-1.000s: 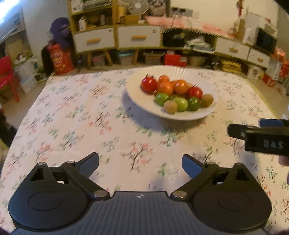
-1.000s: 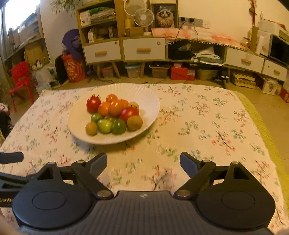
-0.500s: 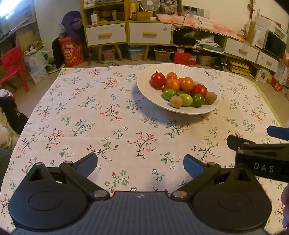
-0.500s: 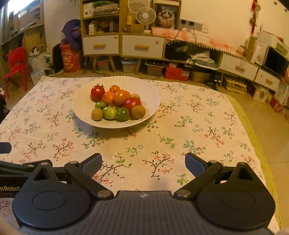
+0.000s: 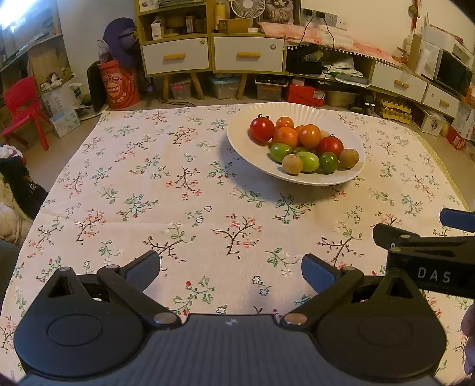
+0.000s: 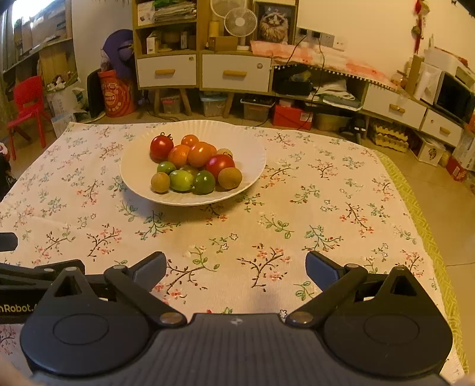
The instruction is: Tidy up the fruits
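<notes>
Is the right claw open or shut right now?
Open. The right claw shows its two fingers spread wide over bare tablecloth, holding nothing.

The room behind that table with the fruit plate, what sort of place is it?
Most likely a lived-in family living room. A cabinet with white drawers holds a small fan and a framed cat picture, a red child's chair stands by the wall, and the table wears a floral tablecloth.

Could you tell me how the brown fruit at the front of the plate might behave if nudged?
The brown fruit looks round and smooth, so it would probably roll. It sits near the plate rim's gentle slope, so it might roll back toward the pile.
</notes>
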Motion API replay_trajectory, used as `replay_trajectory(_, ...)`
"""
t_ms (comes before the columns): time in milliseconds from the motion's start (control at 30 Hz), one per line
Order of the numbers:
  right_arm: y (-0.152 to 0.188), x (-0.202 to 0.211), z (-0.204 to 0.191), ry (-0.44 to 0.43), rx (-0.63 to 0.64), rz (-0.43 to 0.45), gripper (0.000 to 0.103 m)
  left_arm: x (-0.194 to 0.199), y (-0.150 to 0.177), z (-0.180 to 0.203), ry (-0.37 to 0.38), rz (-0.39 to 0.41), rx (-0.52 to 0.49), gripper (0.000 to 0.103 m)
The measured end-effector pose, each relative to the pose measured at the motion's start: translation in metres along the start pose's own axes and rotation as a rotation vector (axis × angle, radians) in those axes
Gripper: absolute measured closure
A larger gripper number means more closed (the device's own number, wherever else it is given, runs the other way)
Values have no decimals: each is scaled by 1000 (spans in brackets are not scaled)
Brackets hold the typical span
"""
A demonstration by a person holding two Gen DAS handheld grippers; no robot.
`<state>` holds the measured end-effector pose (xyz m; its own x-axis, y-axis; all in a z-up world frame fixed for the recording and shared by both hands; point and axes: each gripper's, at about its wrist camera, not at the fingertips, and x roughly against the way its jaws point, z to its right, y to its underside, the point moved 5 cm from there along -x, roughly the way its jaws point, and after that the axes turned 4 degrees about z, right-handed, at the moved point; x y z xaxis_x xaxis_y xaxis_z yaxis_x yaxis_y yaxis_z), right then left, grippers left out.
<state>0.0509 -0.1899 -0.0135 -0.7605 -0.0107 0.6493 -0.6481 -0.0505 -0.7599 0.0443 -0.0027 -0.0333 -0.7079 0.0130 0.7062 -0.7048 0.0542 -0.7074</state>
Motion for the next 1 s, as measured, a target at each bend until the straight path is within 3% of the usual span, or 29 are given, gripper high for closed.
replay_trajectory(1000, -2, 2, 1, -2, -4, 10, 1, 0, -1, -1, 1, 1, 1, 0)
